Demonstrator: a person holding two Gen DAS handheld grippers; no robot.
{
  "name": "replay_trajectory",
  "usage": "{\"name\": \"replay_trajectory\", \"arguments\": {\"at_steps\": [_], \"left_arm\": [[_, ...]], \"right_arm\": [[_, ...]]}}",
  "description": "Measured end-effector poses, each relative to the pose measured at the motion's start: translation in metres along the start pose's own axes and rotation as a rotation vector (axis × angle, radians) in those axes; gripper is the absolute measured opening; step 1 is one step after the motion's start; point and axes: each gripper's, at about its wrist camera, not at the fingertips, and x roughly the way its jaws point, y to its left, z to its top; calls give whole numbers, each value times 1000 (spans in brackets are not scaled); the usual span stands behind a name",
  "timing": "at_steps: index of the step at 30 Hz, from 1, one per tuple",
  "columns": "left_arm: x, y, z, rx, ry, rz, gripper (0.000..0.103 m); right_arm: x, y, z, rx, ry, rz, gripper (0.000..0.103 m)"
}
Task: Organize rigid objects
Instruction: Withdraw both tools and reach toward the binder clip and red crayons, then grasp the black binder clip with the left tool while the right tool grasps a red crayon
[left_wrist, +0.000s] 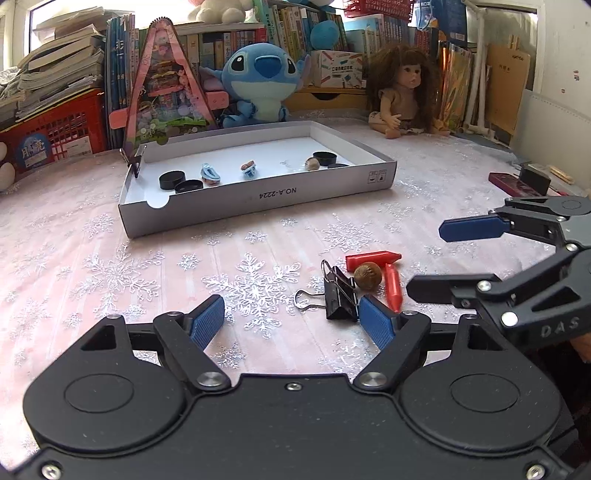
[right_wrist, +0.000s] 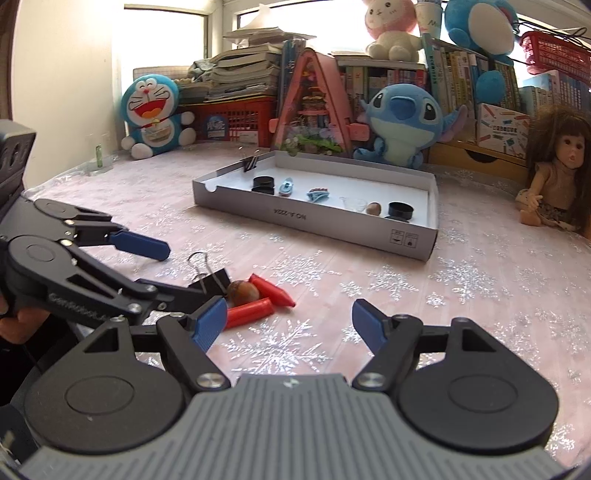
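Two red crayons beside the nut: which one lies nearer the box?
The red crayon behind the nut, lying crosswise with its tip toward the right gripper. The other crayon runs back toward the left gripper.

Left gripper (left_wrist: 291, 321): matte black body w/ two round discs, silver screws, ribbed blue pads (left_wrist: 207, 322); right gripper (right_wrist: 290, 325): same black linkages & blue pads, grey ribbed centre plate; "DAS" lettering on its side; bit of skin behind each.
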Motion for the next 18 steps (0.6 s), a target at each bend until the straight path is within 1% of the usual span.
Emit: {"name": "replay_trajectory", "arguments": {"at_steps": [8, 10, 15, 18], "left_arm": [[2, 12, 1, -28, 4, 50, 79], [4, 16, 1, -31, 7, 73, 79], [9, 23, 4, -50, 5, 111, 79], [11, 26, 6, -59, 3, 124, 79]], "right_arm": [[4, 16, -3, -58, 6, 51, 84], [6, 18, -3, -63, 12, 68, 84], [9, 24, -5, -88, 22, 106, 76], [13, 23, -3, -88, 27, 122, 73]]}}
